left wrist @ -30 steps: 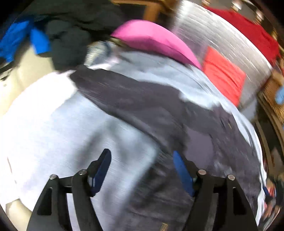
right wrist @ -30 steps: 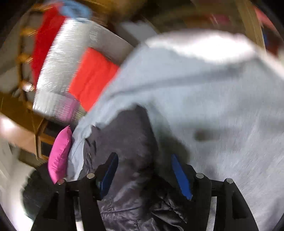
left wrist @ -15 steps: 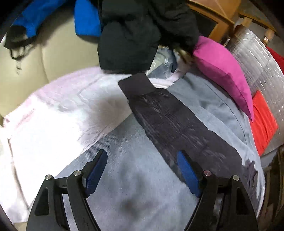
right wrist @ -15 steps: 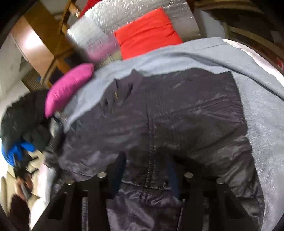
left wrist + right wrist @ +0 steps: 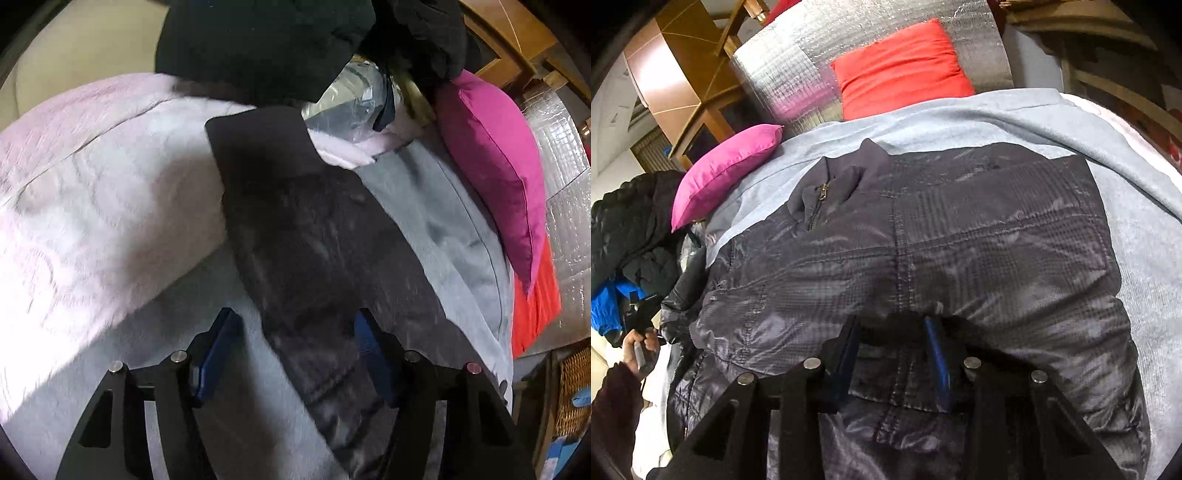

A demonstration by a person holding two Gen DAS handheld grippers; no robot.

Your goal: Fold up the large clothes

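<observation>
Dark quilted jacket (image 5: 923, 240) spread flat across a grey blanket (image 5: 1137, 206), collar and zip toward the pink cushion (image 5: 724, 170), one long sleeve (image 5: 314, 236) stretched away from the body toward a heap of black clothing (image 5: 266, 44). Bare grey blanket open along the jacket's far side and beyond its collar; paler pinkish-white blanket (image 5: 92, 177) open beside the sleeve. Hemmed in past the collar by the pink cushion, a red cushion (image 5: 901, 70) and a silver quilted mat (image 5: 798, 62) with wooden furniture (image 5: 683, 85) behind. Left hand-held gripper (image 5: 295, 354) angled down over the sleeve, jaws closing, blue pads (image 5: 218, 350) either side of the sleeve's edge and not yet pressing it. Right hand-held gripper (image 5: 894, 354) angled down at the jacket's near hem, jaws closing, a raised fold of the dark fabric bunched between the pads and seemingly pinched. Beside the jacket's sleeve end in the right wrist view, a person's hand (image 5: 639, 343) in a dark sleeve gripping the other handle. Wicker basket (image 5: 572, 391) low past the red cushion, something blue inside, too small to tell.
</observation>
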